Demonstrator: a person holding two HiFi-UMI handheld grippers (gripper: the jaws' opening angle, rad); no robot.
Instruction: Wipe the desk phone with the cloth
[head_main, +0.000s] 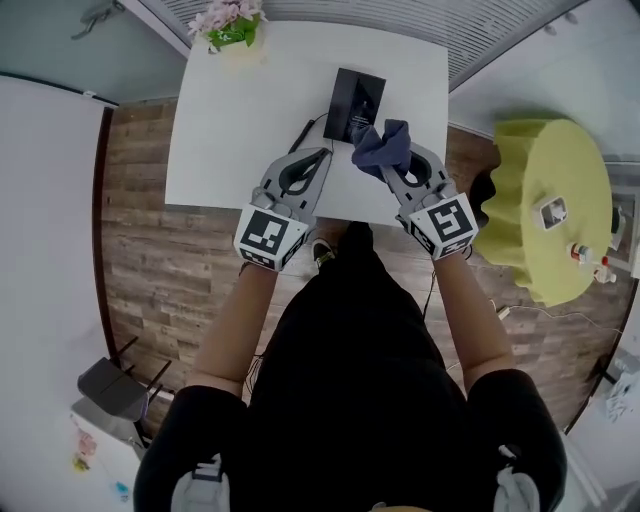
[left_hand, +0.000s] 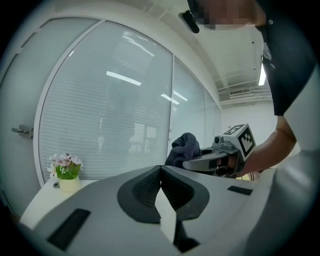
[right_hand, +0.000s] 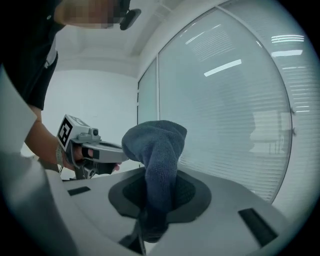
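Flower pot (head_main: 232, 25) sits at the far left corner of the white tabletop (head_main: 220, 130). My left gripper (head_main: 318, 153) hovers over the tabletop's near part, its 2 fingers clenched together on nothing. The black desk phone (head_main: 355, 105) lies just beyond it, right of centre. My right gripper (head_main: 393, 172) has its fingers clamped on the dark blue cloth (head_main: 382, 145), which is bunched at the phone's near end; whether they touch I cannot tell. 1 yellow round table (head_main: 545, 190) stands far right.

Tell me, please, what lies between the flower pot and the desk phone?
Nothing: in the head view, only bare white table stretches between the flower pot and the desk phone.
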